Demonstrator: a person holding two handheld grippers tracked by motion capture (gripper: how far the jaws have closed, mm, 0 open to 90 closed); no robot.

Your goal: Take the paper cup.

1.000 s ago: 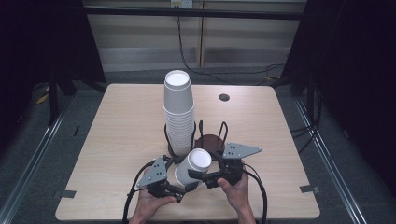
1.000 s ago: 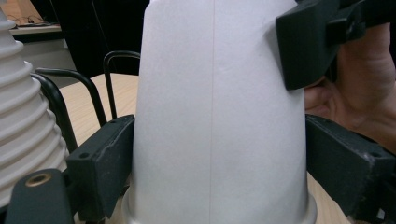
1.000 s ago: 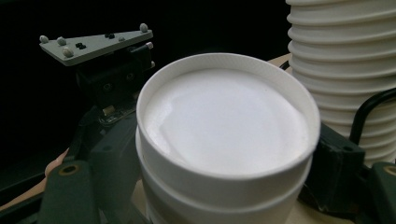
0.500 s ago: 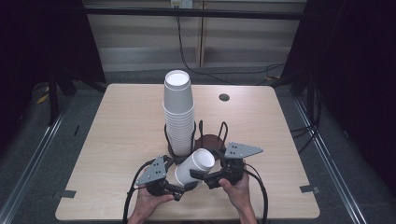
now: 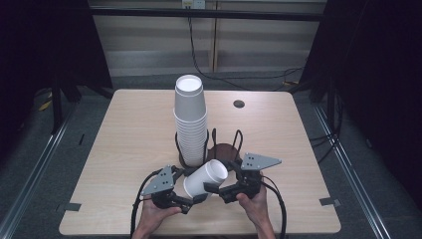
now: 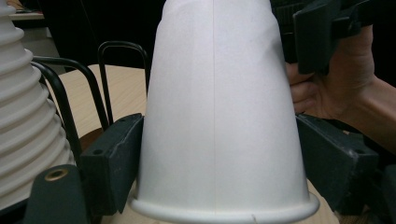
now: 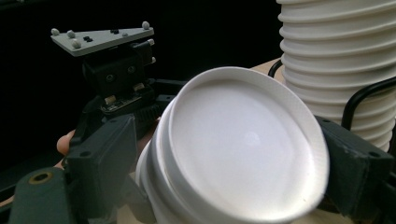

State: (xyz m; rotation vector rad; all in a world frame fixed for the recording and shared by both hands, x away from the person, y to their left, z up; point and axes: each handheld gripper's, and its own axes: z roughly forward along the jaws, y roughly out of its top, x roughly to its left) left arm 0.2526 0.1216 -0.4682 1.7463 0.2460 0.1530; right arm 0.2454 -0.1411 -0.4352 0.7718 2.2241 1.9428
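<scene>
At the table's near edge, left tongs have just closed on the white cup; right tongs stay clamped on it.

left hand-held gripper jaws just closed onto the white cup, cup tipped further sideways

We are holding the left tongs and the right tongs low and close together, both hands side by side, forearms coming from below. The left jaws have just been closing and are pressing on something between them; the right jaws are also gripping.
</scene>
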